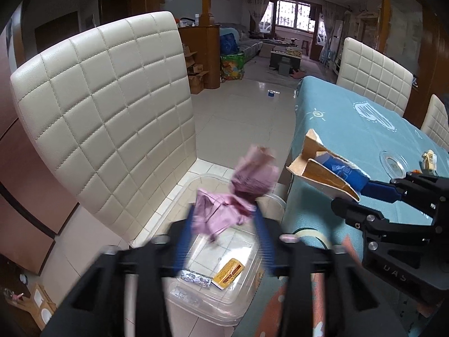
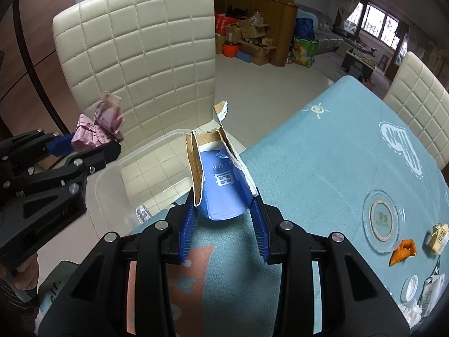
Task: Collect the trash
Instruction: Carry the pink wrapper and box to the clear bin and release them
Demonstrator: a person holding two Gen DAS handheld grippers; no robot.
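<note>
**Two pieces over the bin, more waiting on the worktop**

I have my left hand-held gripper hovering above the clear plastic bin that sits on the floor beside the worktop. Its jaws stand apart, and the crumpled pink wrapper sits blurred between the blue pads, loose rather than pinched; I judge it is dropping free. My right hand-held gripper is clenched on a torn blue carton, which sticks out at 12 o'clock from the pads, over the worktop's edge and near the bin's rim.

Done so far, as I read it: a yellow sachet and a silver foil piece already lie on the bin floor. Left to do: let the wrapper fall, carry the carton over the bin, then go back for the rest.

The rest shows mainly in the right wrist view: at 3 to 4 o'clock on the worktop lie an orange scrap, a small cream packet, a clear lid and white bits near the frame's edge. The left wrist view alone looks down into the bin and shows what it holds; the right one catches only the bin's wall and a glint of foil.
</note>
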